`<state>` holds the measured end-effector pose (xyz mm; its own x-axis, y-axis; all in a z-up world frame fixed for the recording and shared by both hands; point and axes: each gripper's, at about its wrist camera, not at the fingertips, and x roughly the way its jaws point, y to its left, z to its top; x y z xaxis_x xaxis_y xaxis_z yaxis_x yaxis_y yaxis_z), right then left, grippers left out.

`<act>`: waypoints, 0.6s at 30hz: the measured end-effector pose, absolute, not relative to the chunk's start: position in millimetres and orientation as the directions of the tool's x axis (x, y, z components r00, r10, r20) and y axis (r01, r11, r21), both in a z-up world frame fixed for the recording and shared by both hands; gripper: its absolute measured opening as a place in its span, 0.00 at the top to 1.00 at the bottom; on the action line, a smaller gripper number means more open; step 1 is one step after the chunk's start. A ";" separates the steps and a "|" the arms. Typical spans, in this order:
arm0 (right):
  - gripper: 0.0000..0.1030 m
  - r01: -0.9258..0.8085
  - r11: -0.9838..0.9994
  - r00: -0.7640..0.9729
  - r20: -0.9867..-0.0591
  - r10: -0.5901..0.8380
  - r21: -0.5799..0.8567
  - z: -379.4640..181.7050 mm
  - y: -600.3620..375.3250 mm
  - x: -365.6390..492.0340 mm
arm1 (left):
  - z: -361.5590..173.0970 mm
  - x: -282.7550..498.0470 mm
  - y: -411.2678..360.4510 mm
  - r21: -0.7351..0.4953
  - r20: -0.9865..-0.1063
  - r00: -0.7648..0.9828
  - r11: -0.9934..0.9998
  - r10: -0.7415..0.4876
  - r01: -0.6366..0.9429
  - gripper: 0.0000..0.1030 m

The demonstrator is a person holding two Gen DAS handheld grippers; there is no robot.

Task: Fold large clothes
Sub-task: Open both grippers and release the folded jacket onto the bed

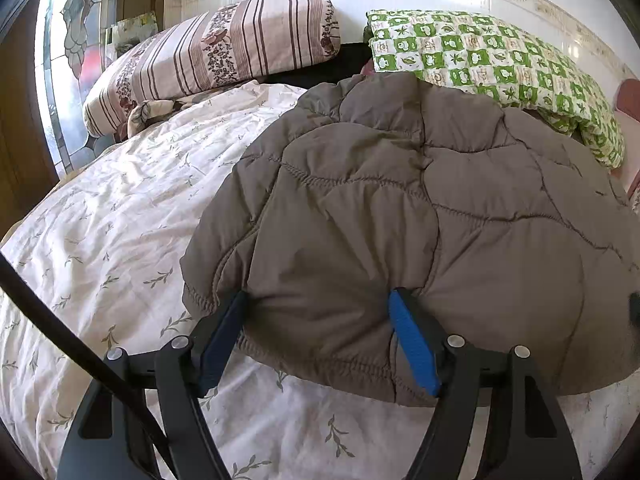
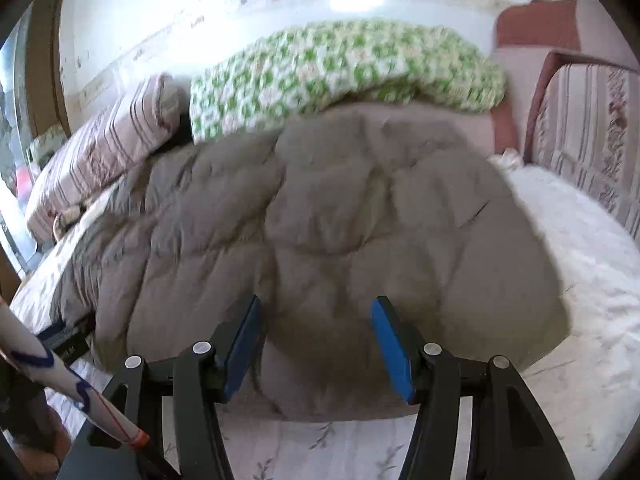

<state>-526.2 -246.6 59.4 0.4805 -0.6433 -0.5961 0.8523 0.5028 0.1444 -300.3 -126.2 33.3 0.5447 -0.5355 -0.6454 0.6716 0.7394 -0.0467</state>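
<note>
A brown quilted jacket (image 1: 400,200) lies spread on the bed, its gathered hem toward me. In the left wrist view my left gripper (image 1: 318,296) straddles the hem near the jacket's left corner. Its blue pads (image 1: 412,340) stand wide apart, puffy fabric bulges between them, and the inner pad faces show. In the blurred right wrist view the same jacket (image 2: 320,200) fills the middle. My right gripper (image 2: 317,301) sits over the near hem with its jaws apart, fabric lying between them and the pad faces bare.
A white leaf-print sheet (image 1: 120,220) covers the bed. A striped pillow (image 1: 212,52) and a green checked pillow (image 1: 492,64) lie behind the jacket against the tiled wall. A reddish bed end (image 2: 536,24) stands at the far right. A black cable (image 1: 60,320) crosses the lower left.
</note>
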 end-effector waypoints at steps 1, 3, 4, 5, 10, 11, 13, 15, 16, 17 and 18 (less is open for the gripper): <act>0.40 0.850 0.506 0.483 -0.606 -0.632 0.150 55.9 -249.8 -525.4 | 33.1 -300.3 -126.5 -0.044 -0.645 0.546 0.740 -0.534 0.671 0.29; 0.37 0.843 0.511 0.493 -0.624 -0.606 0.169 50.3 -257.6 -525.4 | 32.8 -300.7 -127.1 -0.040 -0.645 0.549 0.741 -0.532 0.671 0.28; 0.37 0.840 0.511 0.499 -0.632 -0.593 0.184 47.0 -260.7 -526.1 | 32.6 -300.9 -127.1 -0.037 -0.644 0.551 0.741 -0.531 0.671 0.28; 0.36 0.838 0.510 0.502 -0.638 -0.584 0.192 45.4 -261.5 -525.6 | 32.6 -301.0 -127.5 -0.035 -0.644 0.552 0.741 -0.529 0.670 0.28; 0.36 0.838 0.507 0.505 -0.639 -0.580 0.202 44.3 -263.4 -527.0 | 32.3 -302.3 -128.4 -0.033 -0.644 0.553 0.742 -0.528 0.670 0.28; 0.36 0.837 0.505 0.510 -0.635 -0.581 0.210 46.1 -261.9 -529.6 | 32.3 -302.4 -128.5 -0.033 -0.644 0.553 0.742 -0.528 0.670 0.28; 0.36 0.836 0.496 0.524 -0.609 -0.595 0.235 53.5 -258.8 -539.2 | 32.1 -302.0 -128.5 -0.035 -0.644 0.553 0.742 -0.529 0.670 0.28; 0.36 0.849 0.465 0.518 -0.572 -0.636 0.251 62.7 -261.4 -551.2 | 32.1 -302.6 -129.5 -0.036 -0.644 0.553 0.743 -0.529 0.669 0.28; 0.36 0.859 0.443 0.505 -0.563 -0.654 0.256 65.2 -264.7 -556.9 | 32.0 -302.7 -130.0 -0.035 -0.644 0.554 0.743 -0.528 0.668 0.28; 0.36 0.875 0.409 0.481 -0.559 -0.675 0.259 66.4 -268.9 -563.9 | 32.0 -302.6 -129.6 -0.033 -0.644 0.554 0.743 -0.528 0.669 0.28; 0.36 0.895 0.360 0.446 -0.563 -0.696 0.264 65.2 -275.1 -573.2 | 31.9 -302.3 -129.5 -0.033 -0.643 0.555 0.743 -0.528 0.669 0.28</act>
<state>-573.2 -275.1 65.2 0.4460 -0.6955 -0.5633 0.8948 0.3598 0.2643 -302.3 -129.5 31.9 0.5546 -0.5276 -0.6435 0.6686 0.7429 -0.0328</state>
